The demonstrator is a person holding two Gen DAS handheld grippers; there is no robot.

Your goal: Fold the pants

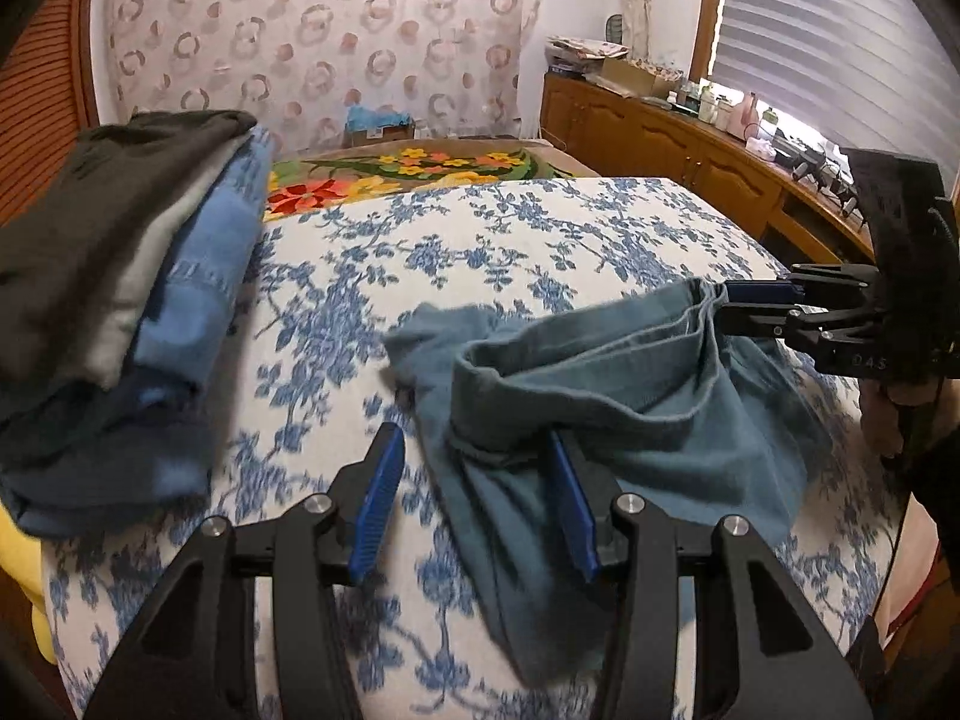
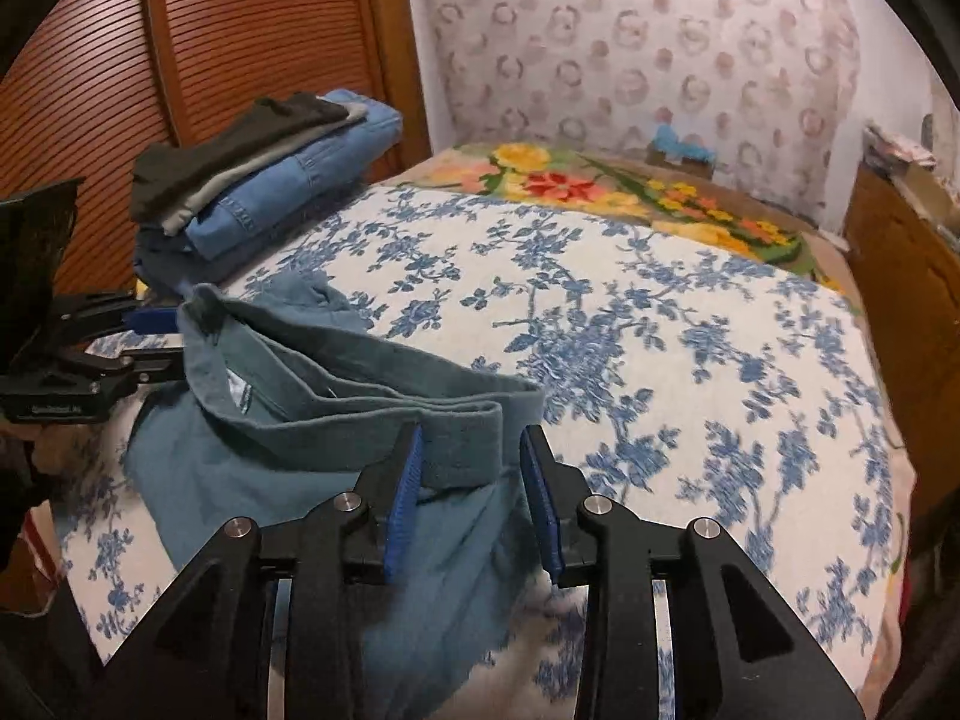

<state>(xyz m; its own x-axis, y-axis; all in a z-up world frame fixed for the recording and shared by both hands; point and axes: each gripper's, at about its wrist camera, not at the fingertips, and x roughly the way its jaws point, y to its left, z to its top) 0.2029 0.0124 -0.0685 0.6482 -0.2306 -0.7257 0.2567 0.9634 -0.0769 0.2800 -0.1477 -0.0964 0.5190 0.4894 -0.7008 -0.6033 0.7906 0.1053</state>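
Both claws gape at the teal pants' (image 2: 336, 420) waistband, left claw (image 1: 480, 498) and right claw (image 2: 471, 492) gripping nothing, so each should bite evenly over the bed (image 2: 660, 330).

Teal pants (image 1: 630, 396) — blue-floral bedspread (image 1: 480, 240).

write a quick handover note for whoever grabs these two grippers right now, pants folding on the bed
Left gripper: jaws wide apart, the waistband's left end lies against its right finger, not clamped.
Right gripper: jaws apart with the waistband's other end between the pads; not clearly pinched.
Teal pants: waistband lifted and stretched between the grippers, legs draping onto the floral bedspread.
Done: a stack of folded clothes sits at the bed's far left corner.
Left: close both grippers on the waistband, lay the pants flat, fold, add to the stack.
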